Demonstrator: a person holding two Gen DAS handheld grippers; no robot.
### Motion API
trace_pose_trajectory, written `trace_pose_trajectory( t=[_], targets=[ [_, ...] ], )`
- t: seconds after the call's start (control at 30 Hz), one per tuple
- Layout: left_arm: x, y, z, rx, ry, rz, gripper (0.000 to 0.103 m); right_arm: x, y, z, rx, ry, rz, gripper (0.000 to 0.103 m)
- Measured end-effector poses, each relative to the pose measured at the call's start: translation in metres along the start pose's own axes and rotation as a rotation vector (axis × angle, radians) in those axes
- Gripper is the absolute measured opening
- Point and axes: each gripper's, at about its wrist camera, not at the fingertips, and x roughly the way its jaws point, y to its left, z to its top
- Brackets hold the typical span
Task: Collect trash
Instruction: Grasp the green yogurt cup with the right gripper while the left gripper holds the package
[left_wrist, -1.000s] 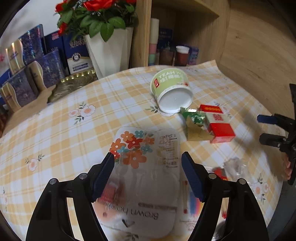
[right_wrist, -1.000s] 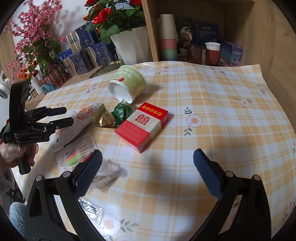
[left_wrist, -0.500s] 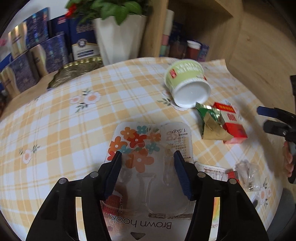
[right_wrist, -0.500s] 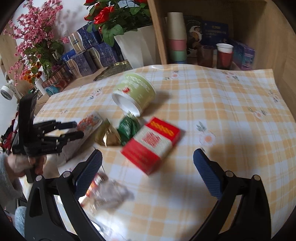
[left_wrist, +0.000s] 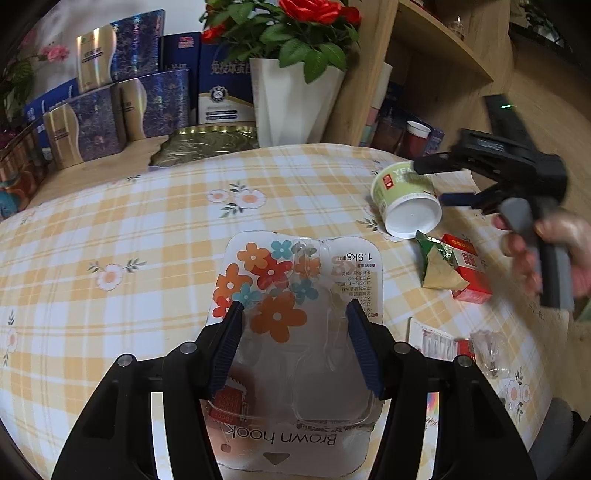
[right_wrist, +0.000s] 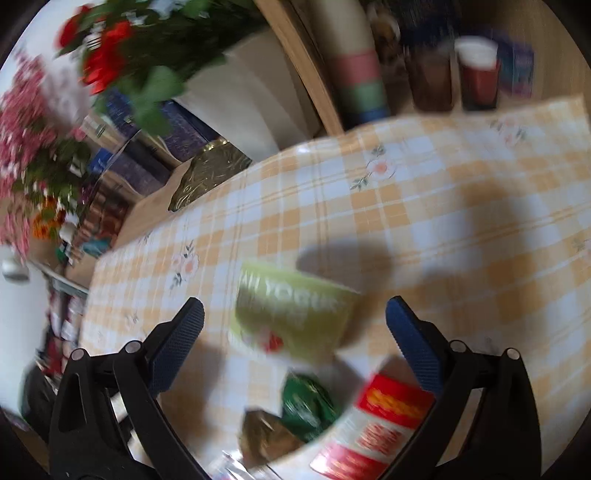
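My left gripper (left_wrist: 293, 314) is shut on a flat clear blister pack (left_wrist: 299, 314) with printed flowers and "Brown hook" lettering; its pads press both side edges. A green yogurt cup (left_wrist: 404, 201) lies on its side at the right. My right gripper (right_wrist: 295, 317) is open and hovers over that cup (right_wrist: 291, 314), a finger on each side without touching; it also shows in the left wrist view (left_wrist: 491, 177). A green-gold foil wrapper (left_wrist: 437, 264) and a red carton (left_wrist: 471, 273) lie beside the cup. The right wrist view is blurred.
A crumpled clear wrapper (left_wrist: 493, 350) and a printed card (left_wrist: 439, 343) lie at the near right table edge. A white vase of red roses (left_wrist: 295, 96), blue gift boxes (left_wrist: 151, 99), a gold tray (left_wrist: 207, 144) and a wooden shelf with cups (left_wrist: 417, 136) stand behind the checked tablecloth (left_wrist: 147, 221).
My left gripper has closed onto the blister pack. My right gripper has swung forward and left, from over the red carton to above the yogurt cup.
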Motion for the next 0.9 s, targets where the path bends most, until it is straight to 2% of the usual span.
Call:
trace_pose_trajectory(
  t=[0.1, 0.23, 0.27, 0.33, 0.5, 0.67, 0.77, 0.9],
  targets=[
    [-0.009, 0.007, -0.005, -0.015, -0.007, -0.001, 0.056, 0.027, -0.01, 0.004, 0.098, 0.102, 0.027, 0.097],
    [-0.019, 0.011, -0.008, -0.018, -0.015, 0.003, 0.056, 0.034, -0.017, 0.006, 0.183, 0.077, 0.049, 0.097],
    [-0.022, 0.012, -0.008, -0.021, -0.019, 0.002, 0.056, 0.035, -0.019, 0.004, 0.196, 0.076, 0.047, 0.083],
    [-0.028, 0.012, -0.008, -0.027, -0.029, 0.0, 0.056, 0.032, -0.019, 0.002, 0.202, 0.069, 0.066, 0.079],
    [-0.048, 0.007, -0.008, -0.034, -0.057, -0.01, 0.056, -0.01, -0.004, -0.001, 0.118, -0.067, 0.103, 0.078],
    [-0.071, -0.002, -0.009, -0.037, -0.084, -0.012, 0.055, -0.053, 0.006, -0.012, 0.055, -0.158, 0.12, 0.078],
    [-0.091, -0.011, -0.013, -0.043, -0.107, -0.021, 0.055, -0.08, 0.012, -0.028, 0.003, -0.19, 0.133, 0.078],
    [-0.122, -0.026, -0.021, -0.035, -0.135, -0.033, 0.055, -0.109, 0.01, -0.06, -0.017, -0.188, 0.17, 0.078]
  ],
)
